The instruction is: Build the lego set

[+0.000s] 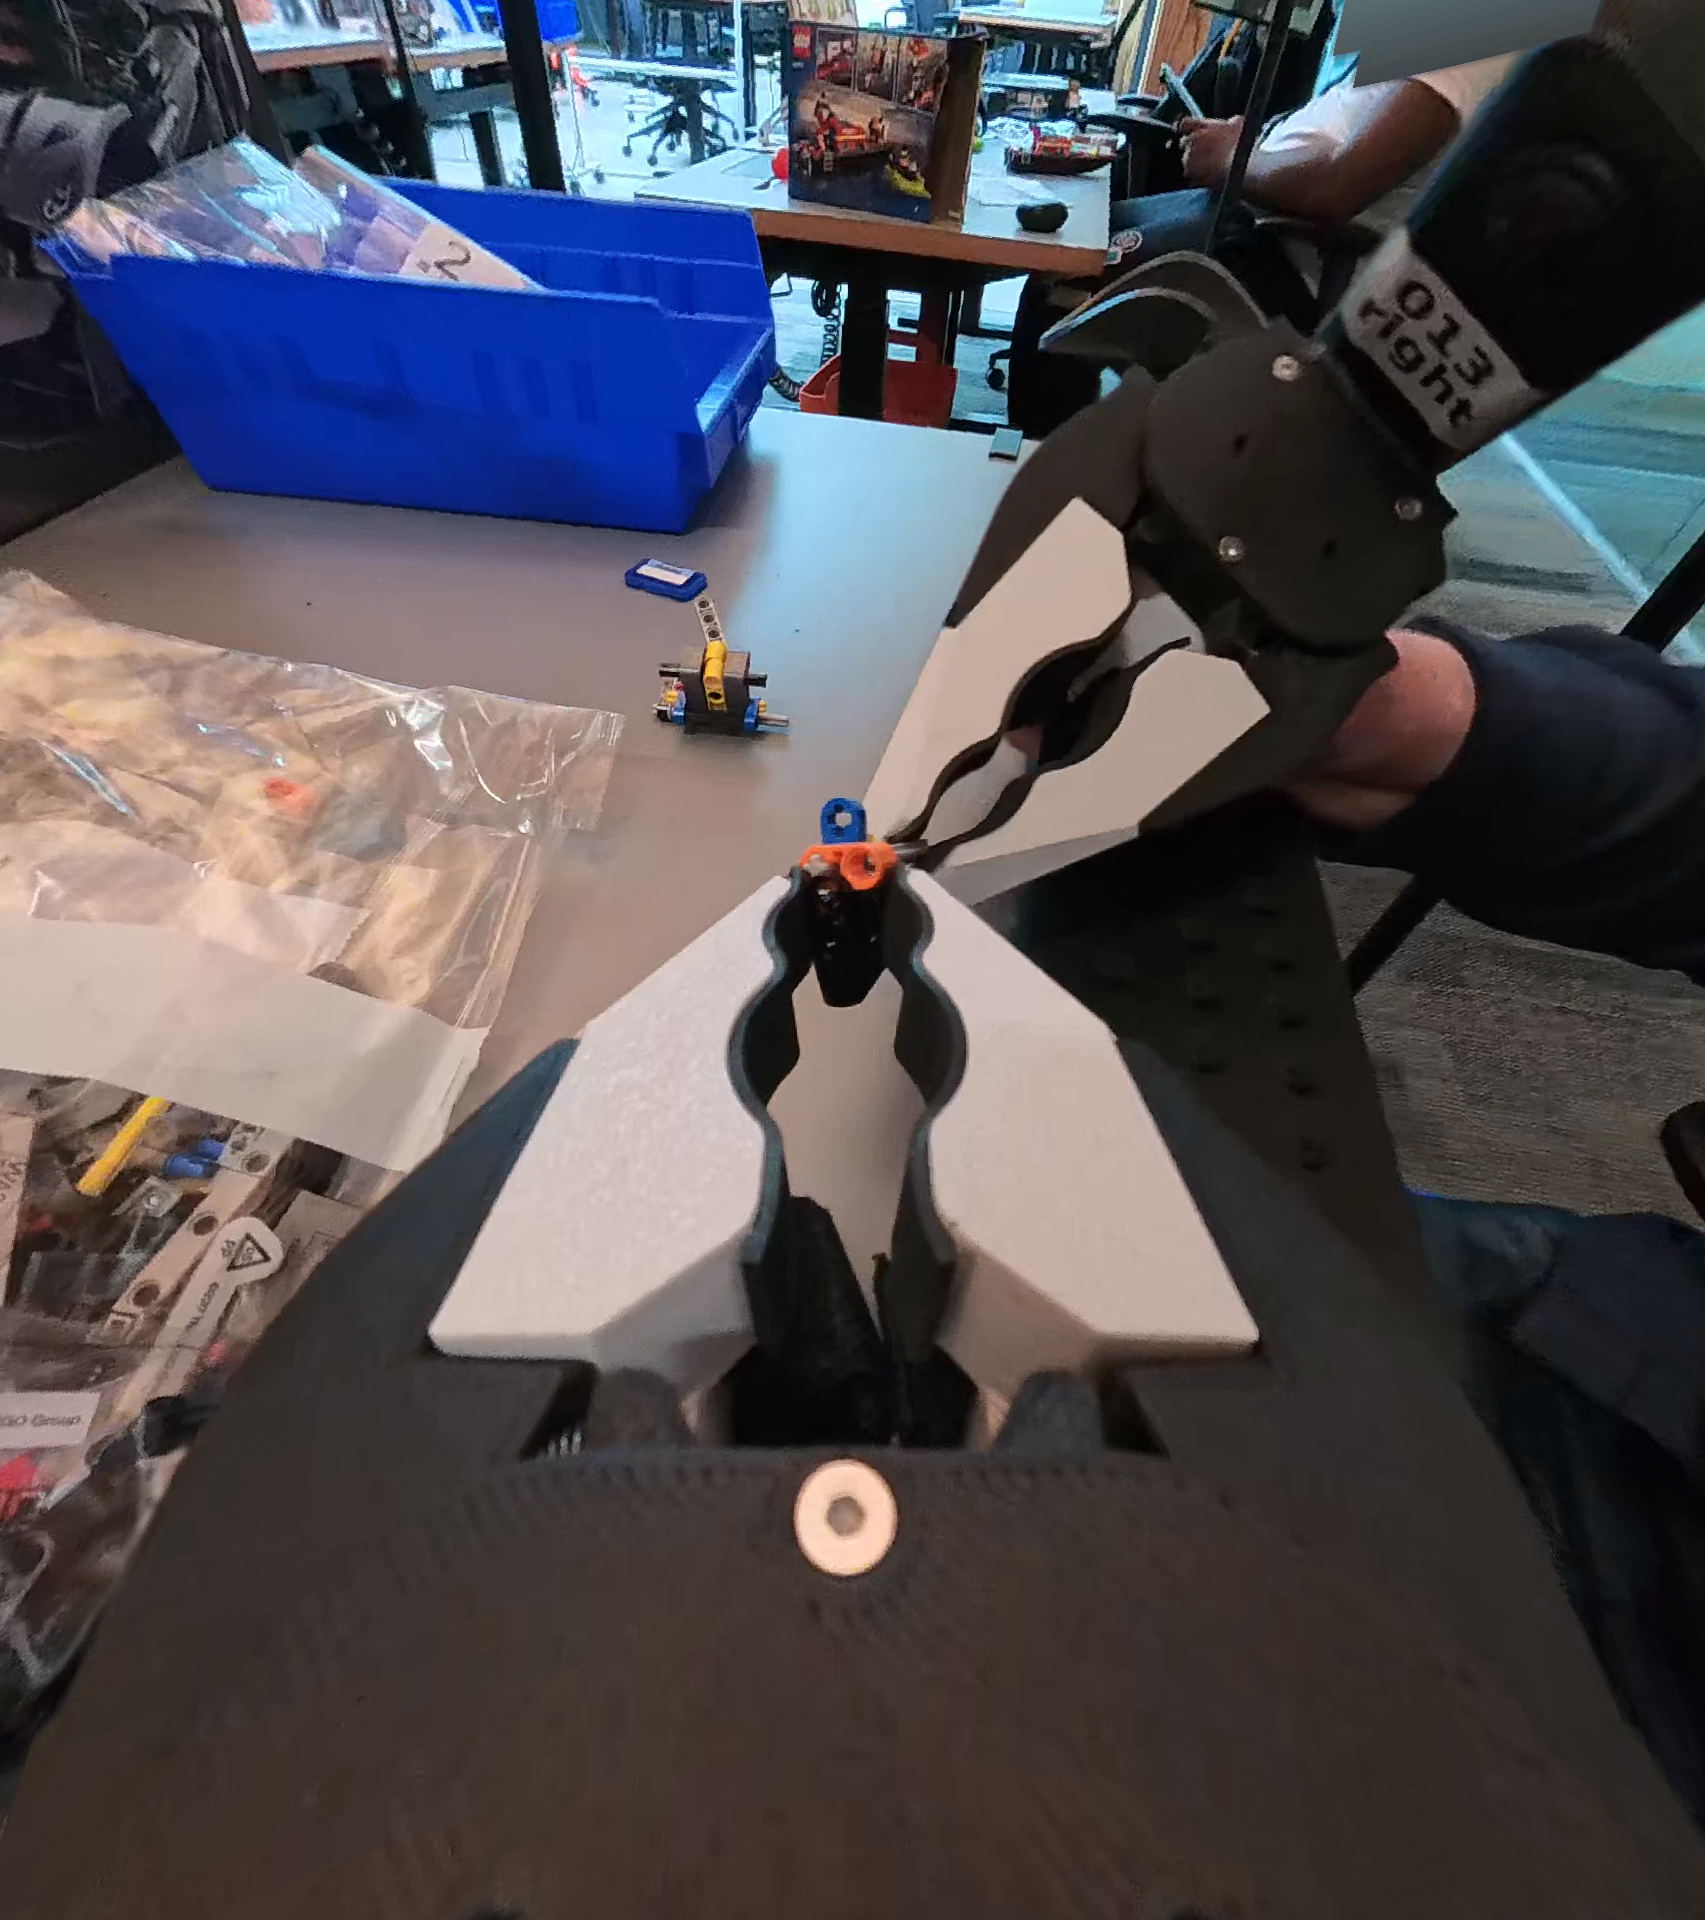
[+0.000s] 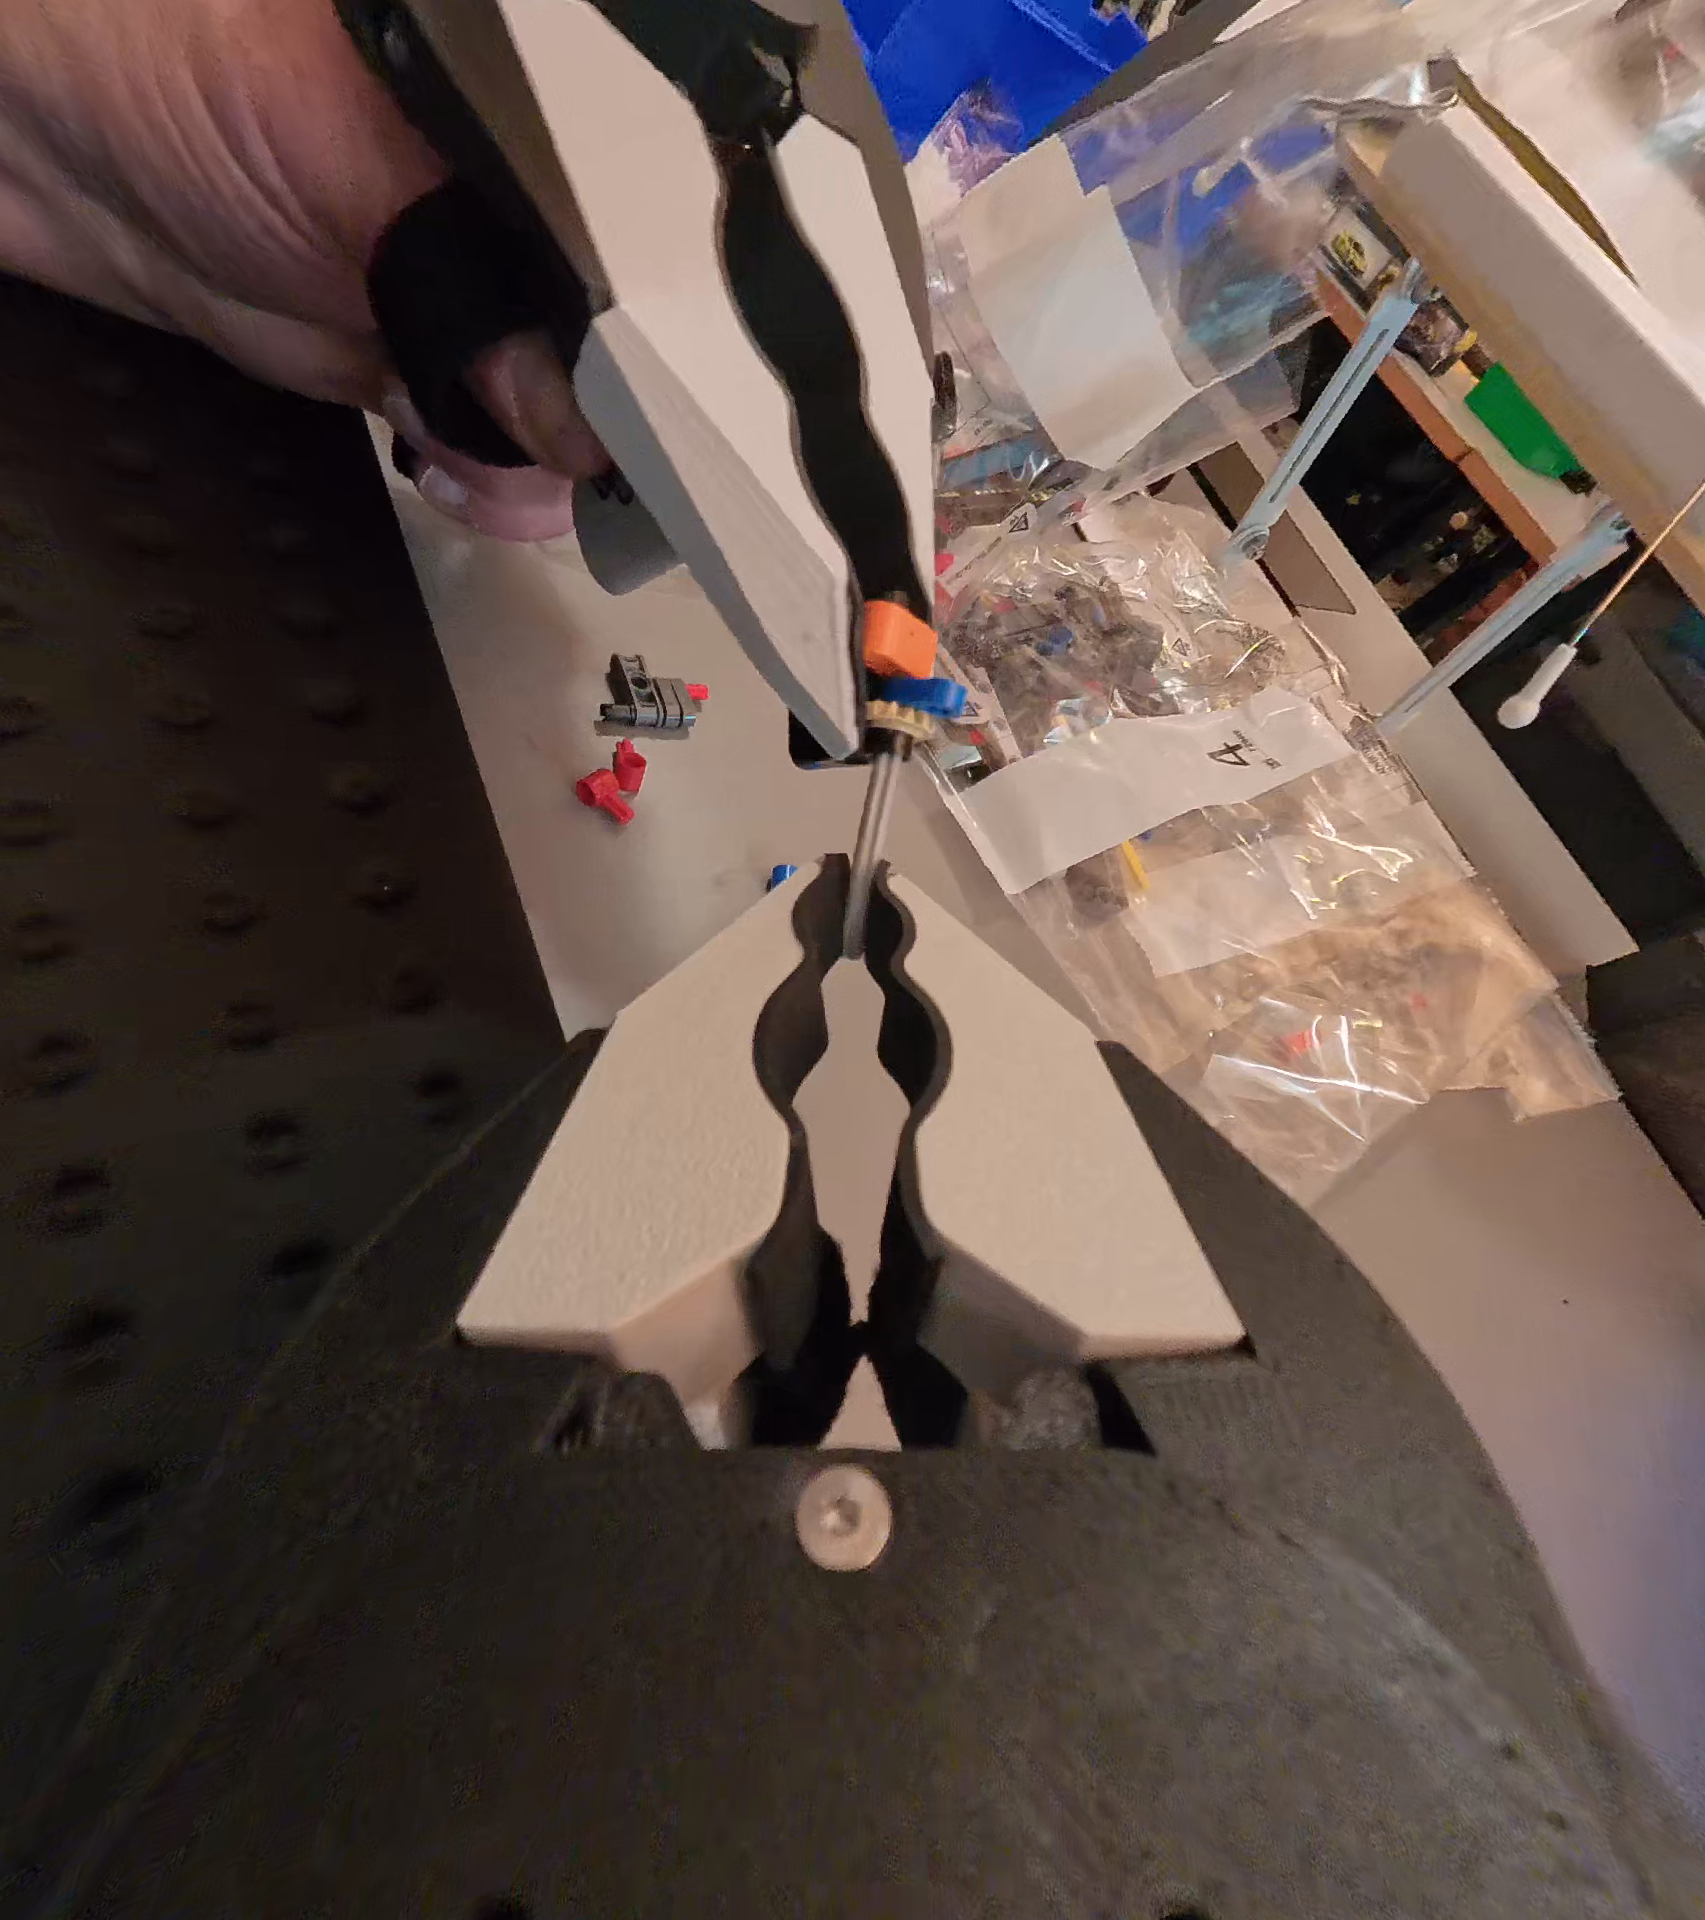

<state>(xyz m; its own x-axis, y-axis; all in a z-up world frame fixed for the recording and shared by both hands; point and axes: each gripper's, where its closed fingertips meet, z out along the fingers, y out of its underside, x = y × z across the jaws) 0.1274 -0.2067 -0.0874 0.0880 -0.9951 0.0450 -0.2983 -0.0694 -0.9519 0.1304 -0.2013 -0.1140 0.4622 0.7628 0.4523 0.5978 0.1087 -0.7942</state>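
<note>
Grey table beside a blue bin, office room beyond. Left gripper is clamped on a small orange-and-black assembly; right gripper pinches a thin grey axle entering it. Another small assembly sits nearer the bin; bags of parts unopened, so most building remains.

Your table lies bare at 12 o'clock around the small built assembly; plastic bags block 9 o'clock, blue bin 11 o'clock
</note>
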